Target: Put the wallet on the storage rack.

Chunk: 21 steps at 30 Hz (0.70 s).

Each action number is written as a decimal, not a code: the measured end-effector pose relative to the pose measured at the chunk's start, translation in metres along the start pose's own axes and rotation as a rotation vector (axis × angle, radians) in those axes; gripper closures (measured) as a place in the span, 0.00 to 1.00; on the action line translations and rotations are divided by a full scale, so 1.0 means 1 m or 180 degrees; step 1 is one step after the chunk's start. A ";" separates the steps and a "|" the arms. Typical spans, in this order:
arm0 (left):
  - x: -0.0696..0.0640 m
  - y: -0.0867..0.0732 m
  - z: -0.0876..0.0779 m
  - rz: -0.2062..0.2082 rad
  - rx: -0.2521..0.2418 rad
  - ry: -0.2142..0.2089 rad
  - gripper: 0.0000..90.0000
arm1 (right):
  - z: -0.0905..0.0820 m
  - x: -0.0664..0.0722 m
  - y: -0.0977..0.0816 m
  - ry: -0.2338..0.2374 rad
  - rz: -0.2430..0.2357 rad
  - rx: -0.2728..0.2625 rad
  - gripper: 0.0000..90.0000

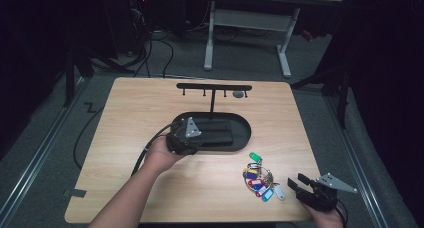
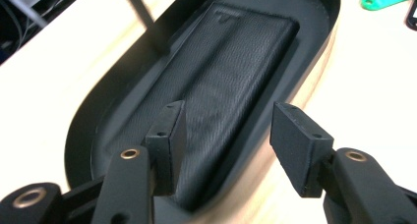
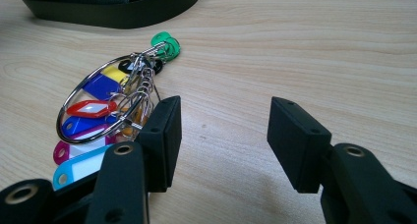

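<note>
Here, notes as seen:
Table: light wood table (image 1: 150,188); dark floor around it.
Tray: black oval tray (image 1: 245,130) at mid-table, with a thin upright post and hook bar (image 1: 214,87) rising at its far side.
Wallet: black grained wallet (image 2: 231,71) lying flat inside the tray, long side along the tray.
Left gripper: left gripper (image 2: 226,135) poised over the tray's near end; jaws apart, nothing between the pads, wallet below and beyond them, untouched.
Key bunch: key bunch (image 1: 261,181) of coloured tags on a wire ring, on bare wood to the right of the tray, apart from it; green tag (image 1: 255,156) lies nearest the tray.
Right gripper: right gripper (image 3: 223,135) at the table's near right corner, low over the wood; jaws apart, empty; key bunch just beside its left jaw, whether touching cannot be told.
</note>
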<state>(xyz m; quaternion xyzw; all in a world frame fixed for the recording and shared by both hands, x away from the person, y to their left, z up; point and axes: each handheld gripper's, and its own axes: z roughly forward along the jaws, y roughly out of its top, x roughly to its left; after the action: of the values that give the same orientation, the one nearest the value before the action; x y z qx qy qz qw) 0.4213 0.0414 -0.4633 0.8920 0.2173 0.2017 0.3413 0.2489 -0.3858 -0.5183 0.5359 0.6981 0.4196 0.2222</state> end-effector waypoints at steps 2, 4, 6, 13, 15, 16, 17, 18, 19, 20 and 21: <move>-0.001 -0.013 -0.009 -0.0151 -0.0057 0.0014 0.53 | 0.000 0.001 0.000 0.0005 0.0006 0.0011 0.53; -0.003 -0.024 -0.017 -0.0250 -0.0121 0.0034 0.51 | 0.000 0.002 0.000 0.0017 -0.0007 0.0020 0.54; -0.004 -0.035 -0.024 -0.0312 -0.0167 0.0055 0.50 | 0.000 0.002 0.000 0.0036 -0.0027 0.0029 0.55; -0.011 -0.077 -0.047 -0.0491 -0.0137 0.0208 0.47 | 0.003 0.002 -0.001 0.0048 -0.0040 0.0081 0.56; -0.011 -0.082 -0.050 -0.0517 -0.0129 0.0225 0.47 | 0.003 0.003 -0.001 0.0043 -0.0047 0.0091 0.56; -0.011 -0.087 -0.053 -0.0552 -0.0130 0.0225 0.47 | 0.003 0.003 -0.001 0.0043 -0.0047 0.0091 0.56; -0.011 -0.098 -0.061 -0.0653 -0.0167 0.0209 0.47 | 0.004 0.003 -0.001 0.0037 -0.0041 0.0116 0.55; -0.011 -0.098 -0.061 -0.0653 -0.0167 0.0209 0.47 | 0.004 0.003 -0.001 0.0037 -0.0041 0.0116 0.55; -0.012 -0.108 -0.067 -0.0742 -0.0192 0.0203 0.46 | 0.005 0.002 -0.001 0.0042 -0.0046 0.0128 0.56; -0.013 -0.113 -0.071 -0.0764 -0.0200 0.0215 0.46 | 0.005 0.002 -0.001 0.0042 -0.0049 0.0130 0.56; -0.014 -0.118 -0.075 -0.0798 -0.0196 0.0229 0.46 | 0.005 0.002 -0.001 0.0044 -0.0050 0.0131 0.56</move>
<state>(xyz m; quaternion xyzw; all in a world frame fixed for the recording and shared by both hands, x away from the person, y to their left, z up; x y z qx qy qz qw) 0.3425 0.1521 -0.4971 0.8391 0.3328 0.1960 0.3830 0.2510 -0.3820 -0.5219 0.5319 0.7123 0.4072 0.2096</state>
